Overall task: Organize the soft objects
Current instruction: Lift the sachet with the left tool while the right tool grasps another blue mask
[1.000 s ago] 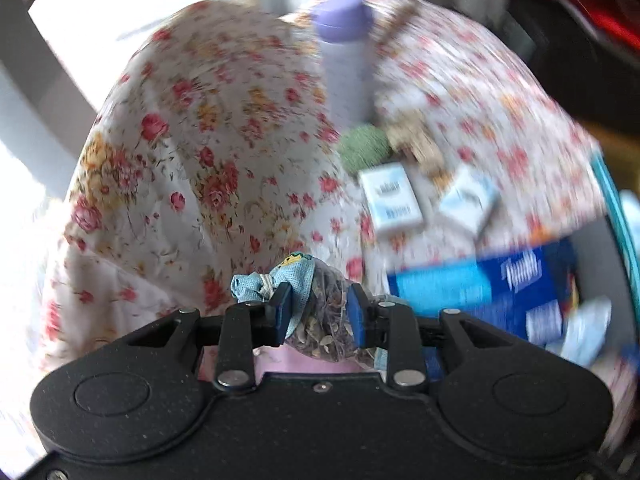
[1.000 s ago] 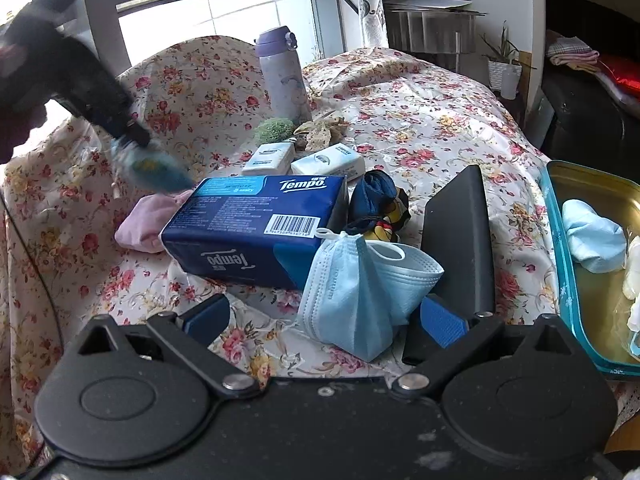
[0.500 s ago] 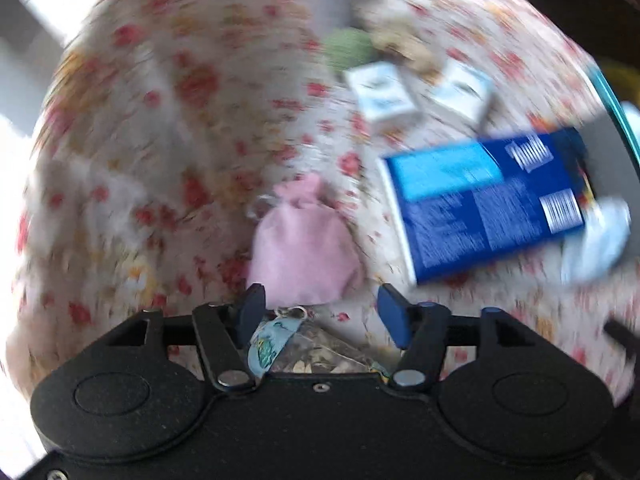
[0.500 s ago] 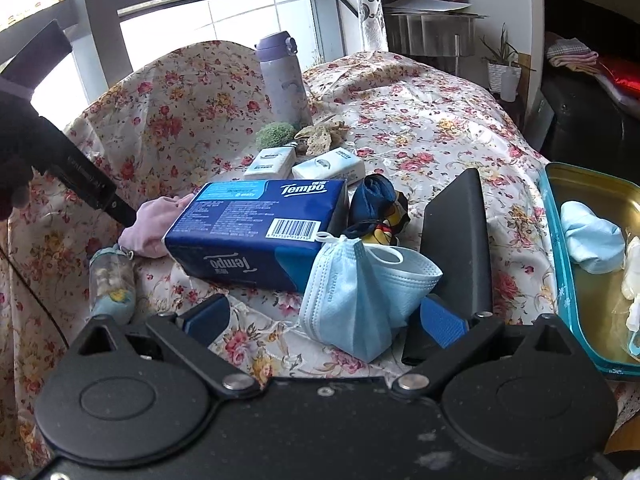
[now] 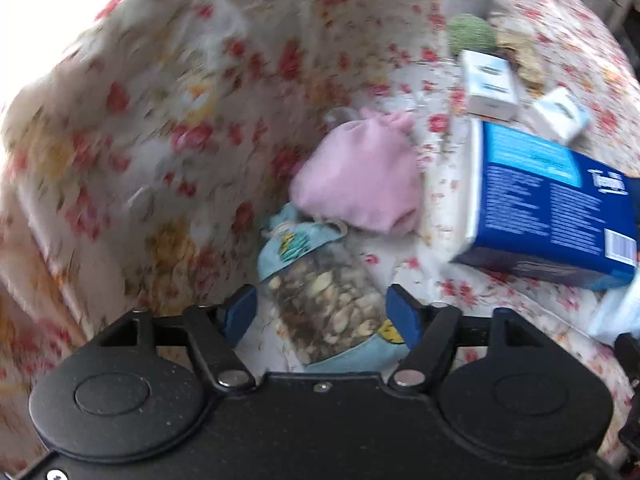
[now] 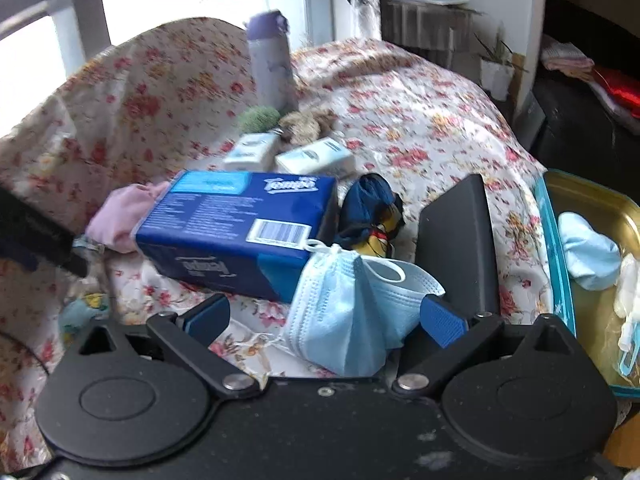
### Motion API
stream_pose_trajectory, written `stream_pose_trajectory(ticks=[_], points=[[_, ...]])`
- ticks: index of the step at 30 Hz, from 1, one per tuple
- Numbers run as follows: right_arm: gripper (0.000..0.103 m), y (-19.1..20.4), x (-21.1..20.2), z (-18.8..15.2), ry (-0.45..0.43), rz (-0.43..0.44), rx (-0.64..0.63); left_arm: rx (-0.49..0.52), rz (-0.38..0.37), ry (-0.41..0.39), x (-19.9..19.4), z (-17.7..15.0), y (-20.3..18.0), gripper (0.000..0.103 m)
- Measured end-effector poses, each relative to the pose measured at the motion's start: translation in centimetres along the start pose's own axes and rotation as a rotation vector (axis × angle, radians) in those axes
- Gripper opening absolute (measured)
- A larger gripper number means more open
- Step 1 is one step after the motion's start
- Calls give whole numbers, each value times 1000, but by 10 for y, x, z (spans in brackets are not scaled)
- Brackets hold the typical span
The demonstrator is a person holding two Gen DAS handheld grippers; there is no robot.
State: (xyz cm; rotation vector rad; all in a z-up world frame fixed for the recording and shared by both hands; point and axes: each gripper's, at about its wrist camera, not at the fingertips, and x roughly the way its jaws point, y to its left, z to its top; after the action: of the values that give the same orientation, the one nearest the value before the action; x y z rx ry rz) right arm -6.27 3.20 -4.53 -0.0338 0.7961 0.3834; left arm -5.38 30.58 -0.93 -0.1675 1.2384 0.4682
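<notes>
A small clear sachet with light blue cloth ends (image 5: 320, 296) lies on the floral cloth between the open fingers of my left gripper (image 5: 320, 312), not gripped. A pink pouch (image 5: 360, 176) lies just beyond it. My right gripper (image 6: 326, 318) is open, with a light blue face mask (image 6: 352, 312) lying between its fingers. A dark blue and yellow soft item (image 6: 372, 216) sits behind the mask. A teal tray (image 6: 560, 280) at the right holds a light blue soft item (image 6: 588, 252).
A blue Tempo tissue pack (image 6: 240, 220) lies mid-table, with two small white tissue packs (image 6: 312, 158), a green ball (image 6: 258, 118) and a purple bottle (image 6: 270, 64) behind. A flat black object (image 6: 456, 240) lies right of the mask. The left gripper's body (image 6: 36, 236) shows at the left.
My left gripper opened and let the sachet drop onto the cloth beside the pink pouch, then lowered around it. My right gripper stayed open at the mask.
</notes>
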Motion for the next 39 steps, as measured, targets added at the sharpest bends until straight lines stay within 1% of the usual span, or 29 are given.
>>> stream_pose_trajectory(ticks=[4,6,7,8,9,10,11,13,14,15,16,17,20,22,24,25,26,27,29,30,32,33,34,35,36,37,38,39], points=[[100,-3,10,1,28,-26,23,-67,4,-10,5,-5,6,70],[98,-3,11,-1,30,-31,19,-105,4,-18,8,-5,9,73],[97,-2,12,-1,31,-34,12,-125,-1,-20,9,-5,10,77],[95,-1,12,-2,30,-37,5,-142,-4,-24,10,-6,11,77],[92,0,12,-3,30,-38,0,-155,-6,-30,11,-6,12,77],[86,1,12,-4,30,-38,-5,-162,-7,-37,12,-7,12,77],[82,1,12,-4,33,-33,-8,-161,-9,-45,13,-8,11,77],[68,1,13,-5,43,-24,-7,-151,-7,-50,16,-10,6,77],[64,1,13,-6,47,-23,-4,-148,-10,-48,19,-9,5,77],[54,0,12,-7,49,-20,-2,-145,-14,-47,21,-10,5,77],[48,0,11,-7,52,-12,-2,-142,-11,-46,24,-9,4,77],[46,-1,9,-7,51,-5,0,-140,-3,-40,27,-9,4,77],[36,-3,1,-8,45,28,10,-142,-13,-15,34,-8,6,77],[35,-3,-5,-10,38,51,15,-137,-19,-6,38,-7,7,77],[31,-1,-11,-11,29,64,9,-143,-32,8,41,-7,10,74],[31,-1,-13,-11,27,72,5,-146,-42,16,43,-7,10,64],[31,0,-16,-12,23,82,4,-152,-58,25,44,-7,11,58],[30,1,-18,-13,20,91,3,-159,-76,32,46,-7,13,57],[30,2,-22,-14,17,105,-1,-157,-78,24,44,-8,13,49],[29,3,-24,-14,16,111,-4,-149,-78,16,41,-8,13,47],[29,4,-26,-15,19,124,-8,-124,-74,4,35,-10,12,43],[29,5,-26,-16,25,128,-12,-109,-72,4,32,-11,12,43],[30,5,-27,-17,28,125,-13,-100,-73,17,30,-12,10,43],[33,6,-27,-18,25,111,-14,-98,-81,32,29,-13,10,43],[48,7,-28,-18,19,89,-20,-97,-97,45,28,-15,9,43],[57,8,-28,-19,7,59,-31,-94,-102,49,28,-15,8,43],[75,8,-28,-19,-3,38,-37,-91,-95,48,27,-17,7,43],[89,8,-27,-17,-12,22,-34,-78,-90,41,26,-18,6,43]])
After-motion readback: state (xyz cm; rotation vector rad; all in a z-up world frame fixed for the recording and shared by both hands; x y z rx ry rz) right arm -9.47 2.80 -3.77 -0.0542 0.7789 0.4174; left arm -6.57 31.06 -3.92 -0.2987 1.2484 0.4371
